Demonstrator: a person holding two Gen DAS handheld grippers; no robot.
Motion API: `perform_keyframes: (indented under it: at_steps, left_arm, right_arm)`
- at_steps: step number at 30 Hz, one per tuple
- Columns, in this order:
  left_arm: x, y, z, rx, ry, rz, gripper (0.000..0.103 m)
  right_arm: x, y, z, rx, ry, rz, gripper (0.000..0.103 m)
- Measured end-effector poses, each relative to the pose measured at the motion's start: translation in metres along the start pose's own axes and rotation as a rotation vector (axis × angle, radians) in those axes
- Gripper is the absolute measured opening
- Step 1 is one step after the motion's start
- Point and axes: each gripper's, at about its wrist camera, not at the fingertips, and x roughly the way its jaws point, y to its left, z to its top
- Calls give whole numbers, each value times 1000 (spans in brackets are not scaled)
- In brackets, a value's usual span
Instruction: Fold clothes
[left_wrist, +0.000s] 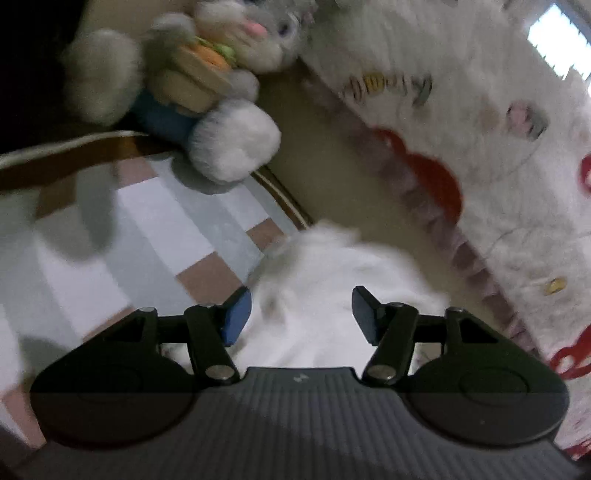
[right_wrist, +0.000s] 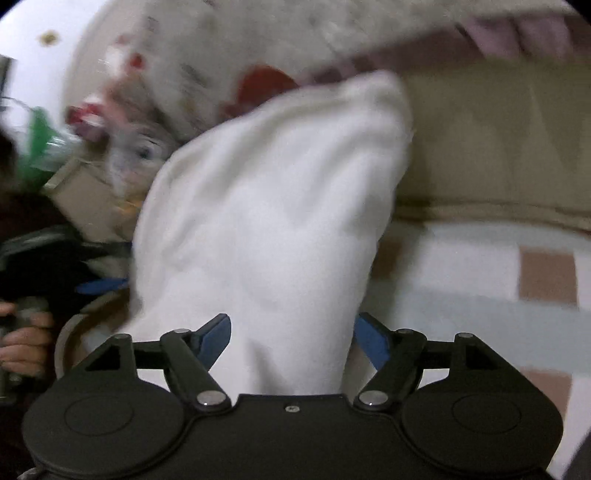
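- Right claw (right_wrist: 291, 339) stands spread, its blue pads on either side of a white cloth (right_wrist: 273, 206); whether the pads touch the fabric cannot be told.
- From between those fingers the cloth rises in a bunched, blurred heap over a checked sheet (right_wrist: 480, 266).
- Left claw (left_wrist: 301, 314) is spread too, pinching nothing; the cloth (left_wrist: 332, 288) lies just beyond its tips, filling the gap between them.
- Beyond, in the left view, a plush rabbit (left_wrist: 207, 88) sits at the sheet's (left_wrist: 155, 221) edge, beside a patterned blanket (left_wrist: 480, 129).
- A hand (right_wrist: 22, 339) shows at the right view's left edge.
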Motion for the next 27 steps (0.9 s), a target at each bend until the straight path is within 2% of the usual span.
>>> perform_keyframes:
  at_steps: [4, 5, 7, 10, 13, 15, 16, 20, 27]
  left_arm:
    - [-20, 39, -58, -70, -29, -82, 68]
    - [-12, 45, -68, -91, 7, -76, 68]
    - [0, 49, -73, -116, 50, -65, 68]
    - [17, 53, -80, -153, 112, -50, 68]
    - [29, 52, -85, -151, 157, -85, 70]
    - [39, 52, -93, -116, 199, -52, 70]
    - [45, 52, -96, -95, 194, 6, 69]
    - [58, 61, -97, -131, 139, -21, 70]
    - [81, 76, -98, -194, 42, -67, 72]
  right_arm:
    - [-3, -11, -19, -7, 77, 24, 79]
    - [-4, -13, -21, -13, 94, 27, 79]
    - [-8, -18, -20, 9, 94, 43, 79]
    - [-7, -27, -21, 144, 84, 93, 79]
    - [0, -33, -27, 255, 89, 147, 79]
    - [3, -33, -30, 274, 81, 138, 79]
    - [4, -32, -32, 275, 68, 123, 79]
    - [5, -25, -33, 237, 30, 74, 79]
    - [19, -17, -36, 230, 105, 80, 79]
